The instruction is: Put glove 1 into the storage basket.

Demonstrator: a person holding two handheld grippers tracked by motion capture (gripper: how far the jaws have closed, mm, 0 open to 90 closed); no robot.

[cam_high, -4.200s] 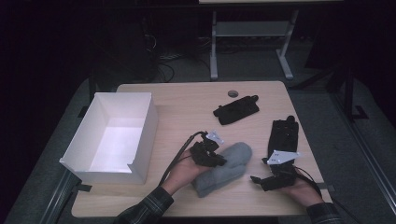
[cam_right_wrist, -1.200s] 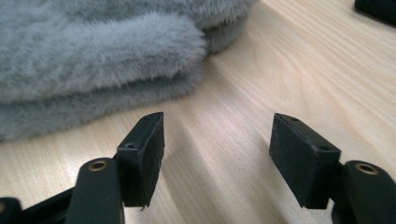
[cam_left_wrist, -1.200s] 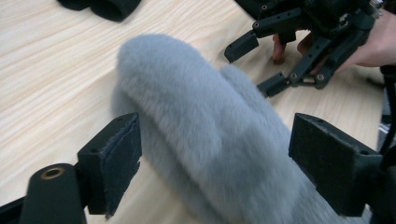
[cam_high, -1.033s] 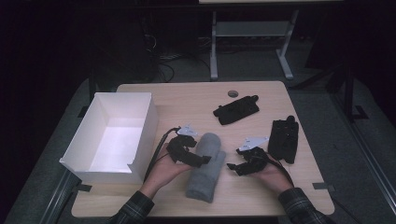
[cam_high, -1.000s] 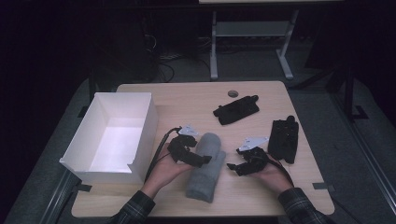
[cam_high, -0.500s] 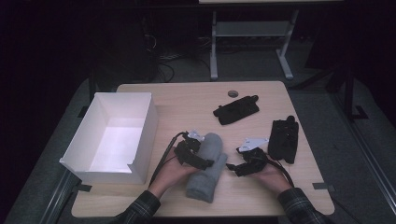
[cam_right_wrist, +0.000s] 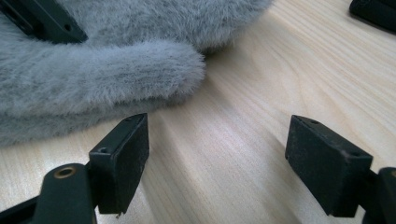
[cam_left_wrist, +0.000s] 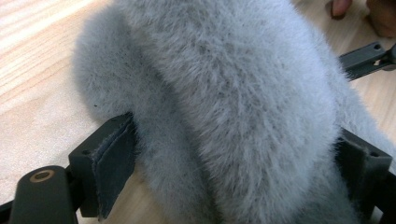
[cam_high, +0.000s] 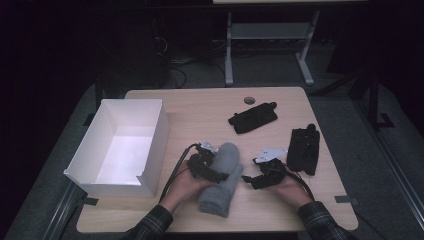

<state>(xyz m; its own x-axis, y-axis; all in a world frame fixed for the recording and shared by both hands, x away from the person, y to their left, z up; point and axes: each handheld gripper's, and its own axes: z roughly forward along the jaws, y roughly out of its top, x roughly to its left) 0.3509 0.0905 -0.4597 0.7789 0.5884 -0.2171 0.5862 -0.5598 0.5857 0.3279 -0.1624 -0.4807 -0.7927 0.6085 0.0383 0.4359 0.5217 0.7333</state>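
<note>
Left gripper [cam_high: 212,170] clamps the grey fuzzy glove [cam_high: 221,177] across its middle, pinning it flat on the table [cam_high: 200,107] beside the white box [cam_high: 120,145]. Right gripper [cam_high: 252,180] waits wide open and empty, near the glove's edge.

We took the place for a lab or test room rather than a home. We worked at a pale wood-grain tabletop with rounded corners [cam_high: 200,107] that had a round cable port [cam_high: 249,100] near its far edge, the kind found on office desks. It stood on grey carpet-like flooring [cam_high: 350,125]. Strips of dark tape [cam_high: 345,199] marked the floor beside the table. Beyond it we saw the white metal legs of a second desk [cam_high: 229,45] and loose black cables [cam_high: 172,65] trailing over the floor. The surroundings were dark, with light falling mainly on the table.
</note>
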